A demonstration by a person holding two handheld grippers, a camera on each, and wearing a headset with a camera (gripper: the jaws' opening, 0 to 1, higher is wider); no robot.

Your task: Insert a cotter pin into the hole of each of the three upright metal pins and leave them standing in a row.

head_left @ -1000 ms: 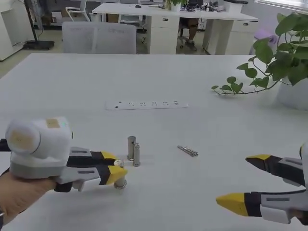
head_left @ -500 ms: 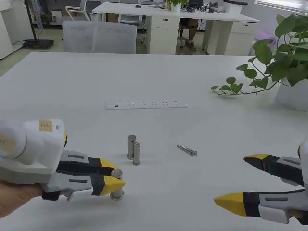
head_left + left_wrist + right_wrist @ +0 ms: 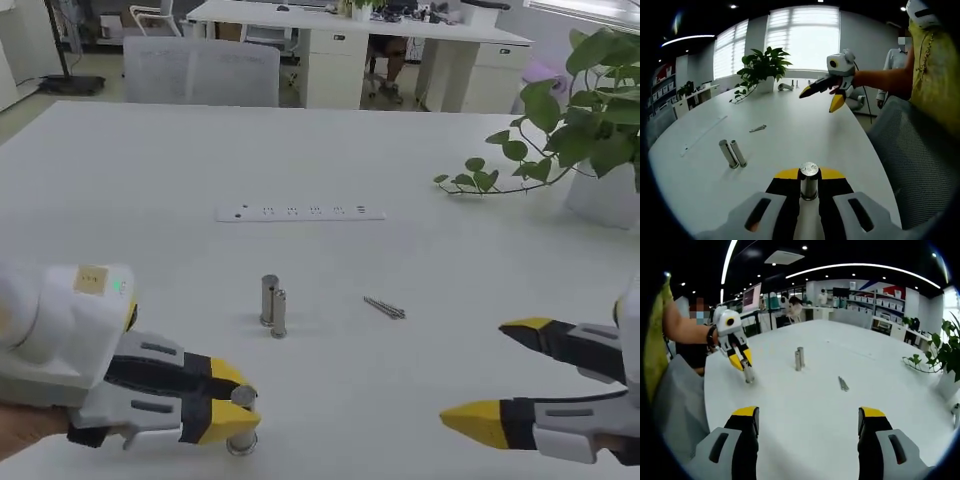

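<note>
Left hand-held gripper (image 3: 240,400) clamped on one metal pin (image 3: 809,180), perhaps touching the table (image 3: 400,200); right hand-held gripper (image 3: 480,370) agape.

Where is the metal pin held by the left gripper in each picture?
Head view: metal pin bottom left, in the left gripper.
Left gripper view: metal pin bottom centre, between the jaws.
Right gripper view: metal pin left of centre, in the left gripper.
Shared landmark: the two standing pins, side by side.

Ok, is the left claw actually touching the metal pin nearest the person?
Touching. The left gripper view shows the left claw closed against both sides of the metal pin, with no gap visible.
</note>
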